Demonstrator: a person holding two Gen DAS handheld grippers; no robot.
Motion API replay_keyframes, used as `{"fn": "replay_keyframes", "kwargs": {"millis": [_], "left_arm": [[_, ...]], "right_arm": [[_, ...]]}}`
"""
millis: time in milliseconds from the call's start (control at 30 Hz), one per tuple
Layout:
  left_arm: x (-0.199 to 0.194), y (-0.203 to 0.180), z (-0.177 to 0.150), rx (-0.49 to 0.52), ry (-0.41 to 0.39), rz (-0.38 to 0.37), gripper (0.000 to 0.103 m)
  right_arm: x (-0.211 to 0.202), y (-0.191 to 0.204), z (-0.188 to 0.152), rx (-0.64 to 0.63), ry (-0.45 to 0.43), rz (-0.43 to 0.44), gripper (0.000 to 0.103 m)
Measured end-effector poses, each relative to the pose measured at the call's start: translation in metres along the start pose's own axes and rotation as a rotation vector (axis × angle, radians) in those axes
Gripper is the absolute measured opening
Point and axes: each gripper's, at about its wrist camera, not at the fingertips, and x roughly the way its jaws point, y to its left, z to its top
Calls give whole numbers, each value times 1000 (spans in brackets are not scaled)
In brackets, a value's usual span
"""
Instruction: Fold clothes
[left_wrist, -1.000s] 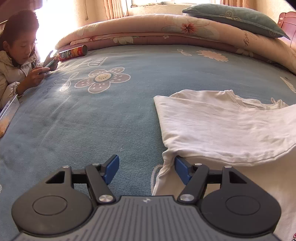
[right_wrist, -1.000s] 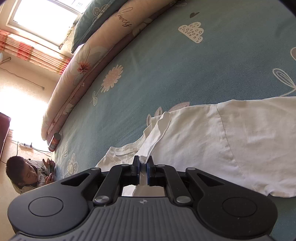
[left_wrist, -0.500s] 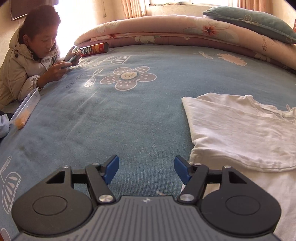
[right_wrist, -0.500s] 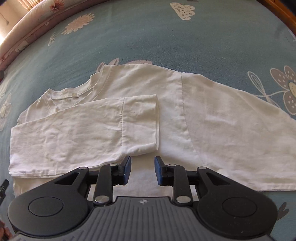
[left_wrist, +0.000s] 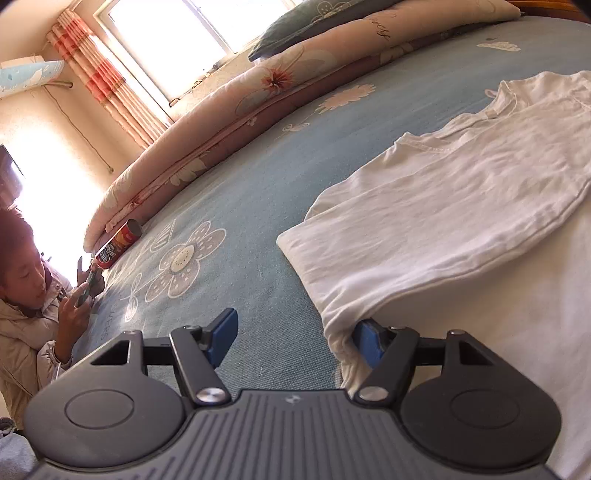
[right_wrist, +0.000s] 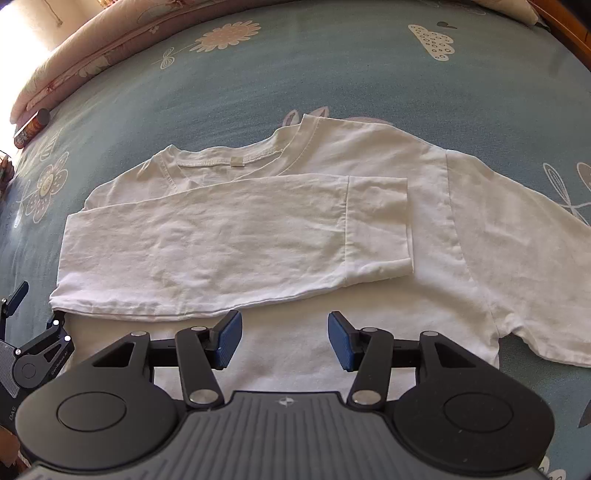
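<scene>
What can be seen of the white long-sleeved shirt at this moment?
The white shirt looks like thin, slightly wrinkled cotton with a ribbed round collar and a small neck label. It lies flat on the blue flowered bedspread. One sleeve is folded across the chest, cuff ending past the middle; the other sleeve lies spread outward. The left gripper is open at the shirt's folded side edge, one finger against the cloth. The right gripper hovers open above the shirt's lower body.

Hard daylight from the blown-out window (left_wrist: 166, 44), fisheye bending at edges.
</scene>
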Motion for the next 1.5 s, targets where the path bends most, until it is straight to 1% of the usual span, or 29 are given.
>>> {"fn": "replay_keyframes", "kwargs": {"millis": [67, 167, 233, 333, 400, 467, 500, 533, 567, 600, 667, 767, 800, 867, 900, 1000, 1033, 1100, 1133, 1167, 1233, 1267, 1333, 1367, 1433, 1467, 1500], "left_arm": [[-2, 12, -9, -60, 27, -14, 71], [-9, 23, -18, -107, 49, -49, 72], [-15, 28, -13, -122, 64, -73, 72], [-29, 43, -2, -170, 34, -126, 71], [-33, 52, 10, -229, -1, -197, 71], [-24, 57, 25, -307, -7, -329, 72], [-13, 56, 32, -355, 6, -398, 72], [-2, 54, 38, -394, 19, -457, 72], [8, 50, 39, -403, 35, -487, 72], [20, 43, 40, -399, 59, -497, 72], [38, 36, 37, -391, 116, -473, 72], [43, 48, 37, -422, 136, -451, 72], [45, 51, 37, -432, 143, -444, 72], [49, 59, 38, -453, 156, -430, 72], [50, 61, 40, -451, 155, -429, 72], [55, 46, 53, -337, 115, -461, 73], [60, 39, 54, -302, 118, -466, 74], [69, 26, 52, -238, 139, -452, 75], [71, 21, 51, -213, 142, -443, 79], [71, 20, 51, -207, 137, -433, 82], [71, 23, 55, -213, 162, -427, 82], [69, 24, 58, -211, 169, -422, 81], [55, 24, 64, -177, 146, -407, 81], [48, 21, 66, -149, 122, -420, 82], [35, 11, 68, -78, 99, -454, 82], [32, 5, 67, -50, 100, -471, 82], [33, 0, 64, -37, 130, -491, 82]], "right_arm": [[2, 3, -3, 3, 4, 1, 56], [5, 3, -2, -9, 12, -2, 57], [7, 4, -1, -25, 12, -9, 56], [7, 11, 2, -88, -8, -25, 56], [8, 21, 5, -166, -36, -59, 57], [15, 32, 7, -257, -52, -83, 56], [20, 38, 9, -301, -66, -97, 56], [25, 39, 9, -317, -67, -99, 56], [29, 41, 10, -330, -66, -99, 56], [34, 42, 10, -344, -66, -99, 56], [42, 45, 11, -371, -65, -99, 56], [56, 48, 12, -411, -63, -99, 59], [54, 47, 13, -401, -66, -95, 60], [48, 42, 13, -377, -73, -86, 60], [46, 40, 14, -365, -76, -82, 60], [45, 37, 19, -339, -100, -86, 62], [46, 36, 21, -332, -105, -92, 62], [49, 32, 25, -317, -107, -100, 63], [53, 27, 26, -304, -89, -112, 63], [54, 22, 24, -290, -73, -127, 63], [46, 10, 18, -275, -77, -93, 63], [40, 8, 15, -271, -80, -93, 63], [27, 2, 8, -261, -87, -106, 67], [21, -1, 5, -256, -90, -118, 69], [11, -10, 0, -221, -95, -104, 69], [9, -15, -3, -202, -91, -106, 69], [7, -20, -5, -183, -87, -108, 69]]}}
